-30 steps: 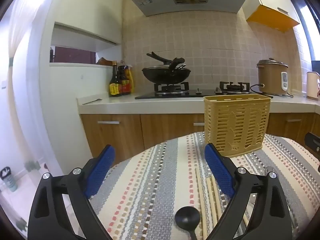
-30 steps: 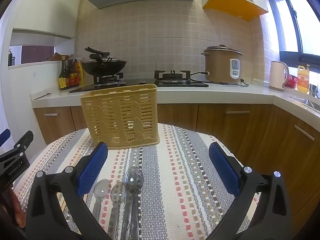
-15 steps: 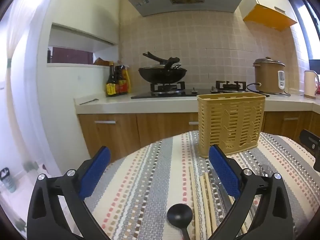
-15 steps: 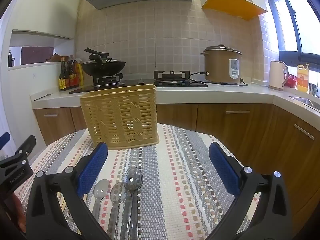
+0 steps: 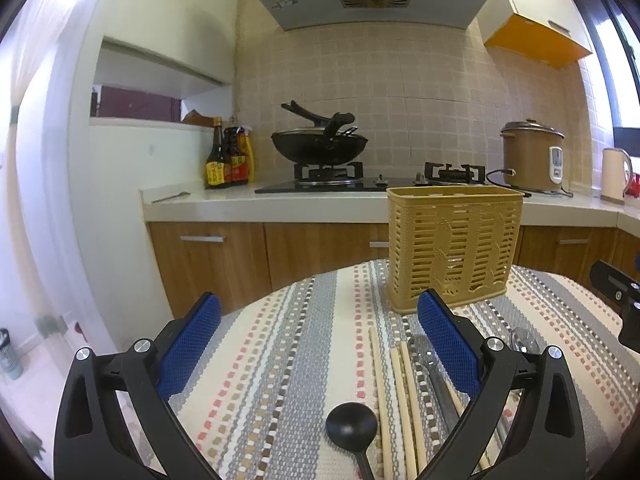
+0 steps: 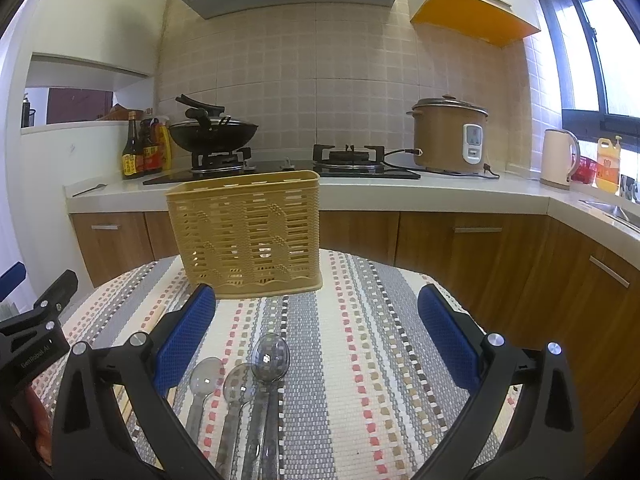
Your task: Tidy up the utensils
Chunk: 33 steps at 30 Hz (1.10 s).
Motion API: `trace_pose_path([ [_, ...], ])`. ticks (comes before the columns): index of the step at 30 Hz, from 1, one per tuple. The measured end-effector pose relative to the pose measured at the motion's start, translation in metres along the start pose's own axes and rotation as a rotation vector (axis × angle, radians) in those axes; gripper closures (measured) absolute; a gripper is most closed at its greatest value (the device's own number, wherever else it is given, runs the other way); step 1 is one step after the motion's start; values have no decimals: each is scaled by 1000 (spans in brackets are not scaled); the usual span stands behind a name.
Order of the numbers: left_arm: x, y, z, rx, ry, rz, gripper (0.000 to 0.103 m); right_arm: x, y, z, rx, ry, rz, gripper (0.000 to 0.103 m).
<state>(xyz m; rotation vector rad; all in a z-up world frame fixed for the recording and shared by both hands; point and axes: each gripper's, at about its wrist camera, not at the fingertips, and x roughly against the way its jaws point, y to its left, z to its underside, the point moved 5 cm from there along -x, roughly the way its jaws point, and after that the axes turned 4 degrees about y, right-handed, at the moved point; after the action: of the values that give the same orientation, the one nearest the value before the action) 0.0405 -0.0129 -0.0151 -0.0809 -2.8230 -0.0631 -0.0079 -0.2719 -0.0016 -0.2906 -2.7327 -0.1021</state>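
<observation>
1. Left gripper (image 5: 318, 338): jaws wide, holding nothing. It hovers above the striped cloth (image 5: 280, 360) at the lower centre of the left view.
2. Right gripper (image 6: 316, 334): jaws wide, holding nothing. It hovers above the same cloth at the lower centre of the right view.
3. Basket (image 5: 452, 250): stands upright on the cloth, right of centre in the left view and left of centre in the right view. No utensil shows through its slots; the inside is only partly visible.
4. Black spoon (image 5: 352, 428): lies flat at the bottom centre of the left view, between the jaws.
5. Chopsticks (image 5: 400, 400): lie flat just right of the black spoon, pointing toward the basket.
6. Clear spoons (image 6: 240, 380): three lie side by side at the lower left of the right view, bowls toward the basket.
7. Progress: judged at the start. No utensil is gripped, and all visible utensils remain on the cloth. Every transfer into the basket is still left.
</observation>
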Motion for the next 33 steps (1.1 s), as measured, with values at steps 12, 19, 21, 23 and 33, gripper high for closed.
trace_pose_path([
  [12,-5,3,2,25,27,16,8,0,-1,0,5,0,1,7],
  [19,-6,3,2,26,31,21,8,1,3,-1,24,-10,1,7],
  [21,-6,3,3,21,29,17,8,1,3,0,27,-10,2,7],
  [23,-6,2,3,19,31,17,8,2,4,0,28,-9,-1,7],
  [33,-5,-1,4,13,32,21,8,2,4,0,29,-7,0,7],
])
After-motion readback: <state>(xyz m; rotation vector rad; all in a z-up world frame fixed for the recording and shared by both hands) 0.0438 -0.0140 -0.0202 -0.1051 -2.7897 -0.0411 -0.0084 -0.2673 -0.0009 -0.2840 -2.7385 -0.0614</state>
